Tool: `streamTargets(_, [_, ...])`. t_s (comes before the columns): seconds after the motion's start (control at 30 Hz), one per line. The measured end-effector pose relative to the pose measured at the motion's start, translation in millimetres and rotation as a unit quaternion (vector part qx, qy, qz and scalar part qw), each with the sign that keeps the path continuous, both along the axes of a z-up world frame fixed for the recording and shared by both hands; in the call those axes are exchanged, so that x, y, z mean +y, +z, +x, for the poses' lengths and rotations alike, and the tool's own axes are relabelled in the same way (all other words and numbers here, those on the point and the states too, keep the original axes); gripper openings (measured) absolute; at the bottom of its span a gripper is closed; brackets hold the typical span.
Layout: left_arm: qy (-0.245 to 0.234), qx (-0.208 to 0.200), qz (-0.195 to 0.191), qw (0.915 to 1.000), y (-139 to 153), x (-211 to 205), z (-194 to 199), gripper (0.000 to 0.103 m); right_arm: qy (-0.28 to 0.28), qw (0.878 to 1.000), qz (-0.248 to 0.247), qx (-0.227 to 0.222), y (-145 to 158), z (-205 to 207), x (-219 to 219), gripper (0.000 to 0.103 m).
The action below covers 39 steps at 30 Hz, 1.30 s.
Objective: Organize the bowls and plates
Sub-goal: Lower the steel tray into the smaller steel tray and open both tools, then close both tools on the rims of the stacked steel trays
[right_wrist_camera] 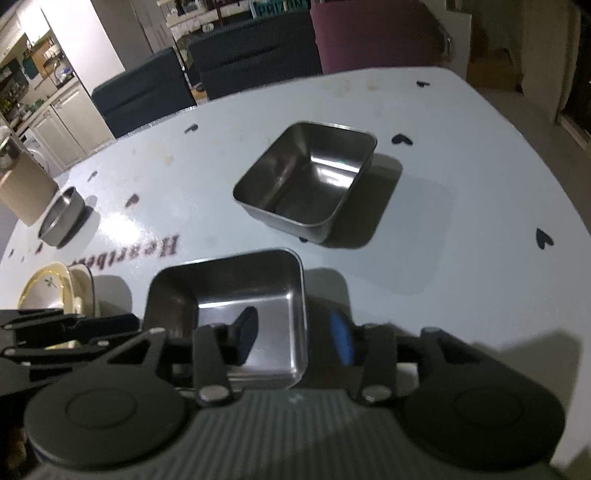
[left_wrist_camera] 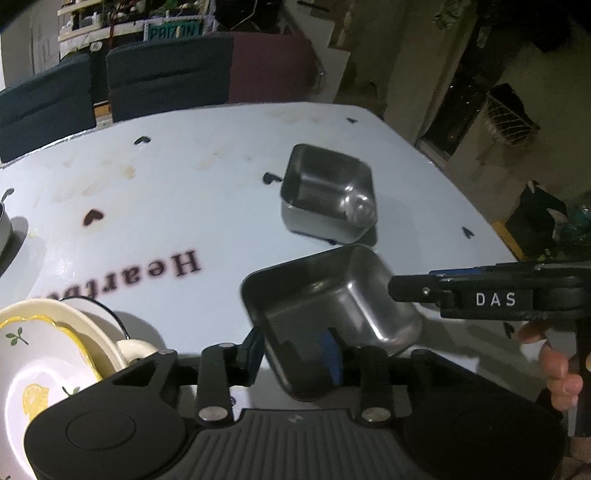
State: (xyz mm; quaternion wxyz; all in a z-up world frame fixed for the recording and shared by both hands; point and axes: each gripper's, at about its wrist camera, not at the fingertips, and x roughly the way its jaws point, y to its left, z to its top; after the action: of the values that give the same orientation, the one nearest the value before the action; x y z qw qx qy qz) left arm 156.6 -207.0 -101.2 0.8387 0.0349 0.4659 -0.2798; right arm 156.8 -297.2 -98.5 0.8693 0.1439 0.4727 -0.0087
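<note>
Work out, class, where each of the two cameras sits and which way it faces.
Left wrist: on the left gripper, looking down across the table; shows the right gripper and a hand.
Right wrist: on the right gripper, looking the same way; no hand visible.
Shared: near steel dish, far steel dish, plates.

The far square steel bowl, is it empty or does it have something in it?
Empty. The far square steel bowl sits upright on the table, and its shiny inside shows only reflections.

Dark blue chairs (left_wrist_camera: 166,77) and a maroon chair (right_wrist_camera: 373,35) stand behind the pale table (left_wrist_camera: 184,206) printed with hearts
</note>
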Motion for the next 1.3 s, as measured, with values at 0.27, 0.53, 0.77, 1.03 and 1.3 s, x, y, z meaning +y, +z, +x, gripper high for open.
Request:
streamTargets(0.27, [-0.004,-0.036,-0.027,0.999,17.9,0.6,-5.8,0.084,-0.027,0.998,0.005,-0.057,22.9,-17.0,-7.1,0.083])
streamTargets(0.53, [0.013,-0.047,-0.051,0.9975,24.1,3.5,4.8,0.102,-0.065,0.994,0.009,-0.093,23.7,-8.0,-21.8,0.103])
streamTargets(0.77, [0.033,-0.057,-0.066,0.9957,27.7,5.8,22.9,0.103,-0.119,0.986,0.02,-0.111,18.8,21.4,-45.7,0.103])
streamTargets(1.03, [0.059,-0.021,-0.126,0.9901,25.9,5.4,43.2,0.103,-0.102,0.987,0.021,-0.123,4.8,72.3,-83.1,0.103])
streamTargets(1.3, [0.026,-0.012,-0.16,0.9867,22.7,-22.9,58.3,0.095,0.033,0.989,-0.045,-0.137,3.0,117.5,-78.4,0.079])
